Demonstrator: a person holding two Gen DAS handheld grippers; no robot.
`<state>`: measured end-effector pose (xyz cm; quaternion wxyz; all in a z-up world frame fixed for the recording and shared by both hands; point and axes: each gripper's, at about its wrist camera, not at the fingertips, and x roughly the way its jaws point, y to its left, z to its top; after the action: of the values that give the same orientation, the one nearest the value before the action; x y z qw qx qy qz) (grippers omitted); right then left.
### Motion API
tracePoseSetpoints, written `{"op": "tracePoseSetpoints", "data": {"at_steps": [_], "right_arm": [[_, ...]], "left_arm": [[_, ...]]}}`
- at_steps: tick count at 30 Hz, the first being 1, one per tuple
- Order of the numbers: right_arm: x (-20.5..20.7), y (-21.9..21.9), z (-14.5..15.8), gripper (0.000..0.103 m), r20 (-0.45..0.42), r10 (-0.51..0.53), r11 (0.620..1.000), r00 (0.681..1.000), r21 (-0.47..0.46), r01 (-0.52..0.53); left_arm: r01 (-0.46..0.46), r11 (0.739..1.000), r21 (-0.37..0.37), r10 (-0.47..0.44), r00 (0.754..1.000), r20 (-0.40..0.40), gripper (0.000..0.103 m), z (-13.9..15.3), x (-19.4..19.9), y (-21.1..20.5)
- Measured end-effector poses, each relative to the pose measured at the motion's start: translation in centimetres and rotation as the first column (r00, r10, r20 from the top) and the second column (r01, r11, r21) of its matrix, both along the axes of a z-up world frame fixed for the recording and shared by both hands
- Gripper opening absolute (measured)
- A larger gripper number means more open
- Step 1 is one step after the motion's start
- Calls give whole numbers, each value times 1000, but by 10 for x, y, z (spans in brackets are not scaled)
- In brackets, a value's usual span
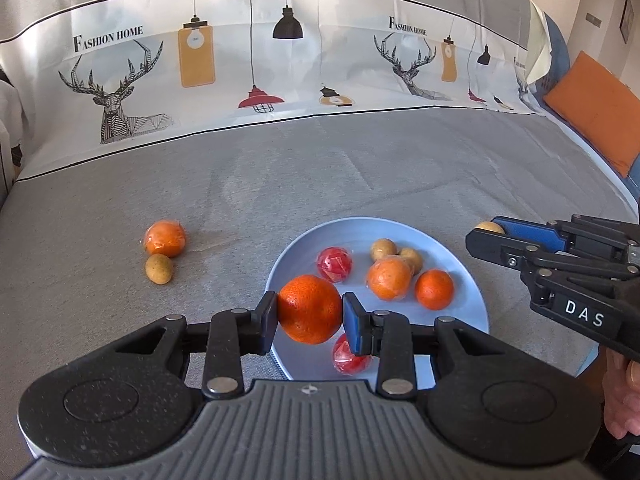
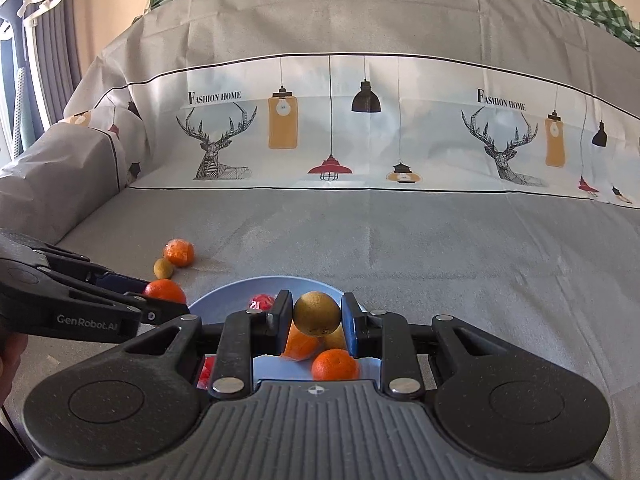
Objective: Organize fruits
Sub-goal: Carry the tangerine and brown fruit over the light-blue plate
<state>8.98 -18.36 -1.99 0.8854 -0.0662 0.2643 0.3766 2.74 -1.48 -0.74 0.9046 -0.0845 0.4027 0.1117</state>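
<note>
My left gripper (image 1: 309, 312) is shut on an orange (image 1: 310, 309) and holds it over the near left rim of the light blue plate (image 1: 472, 280). My right gripper (image 2: 316, 314) is shut on a small tan round fruit (image 2: 316, 314) above the plate (image 2: 224, 296); it also shows in the left wrist view (image 1: 490, 227). On the plate lie two oranges (image 1: 434, 289), two red wrapped fruits (image 1: 334, 264) and tan fruits (image 1: 383, 249). A wrapped orange (image 1: 165, 238) and a tan fruit (image 1: 159, 269) lie on the grey cloth to the left of the plate.
The grey cloth (image 1: 320, 168) covers the surface, with a printed deer-and-lamp band (image 1: 248, 64) rising behind. An orange cushion (image 1: 596, 112) sits at the far right. A hand (image 1: 624, 400) holds the right gripper.
</note>
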Motion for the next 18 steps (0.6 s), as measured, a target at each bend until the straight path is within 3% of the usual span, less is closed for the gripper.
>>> {"op": "tracePoseSetpoints", "data": {"at_steps": [18], "right_arm": [[-2,7,-2,28,4,7,999,1000,-38,-6]], "left_arm": [[6,1000,16,-6,1000,-13,38,-3,1,-3]]}}
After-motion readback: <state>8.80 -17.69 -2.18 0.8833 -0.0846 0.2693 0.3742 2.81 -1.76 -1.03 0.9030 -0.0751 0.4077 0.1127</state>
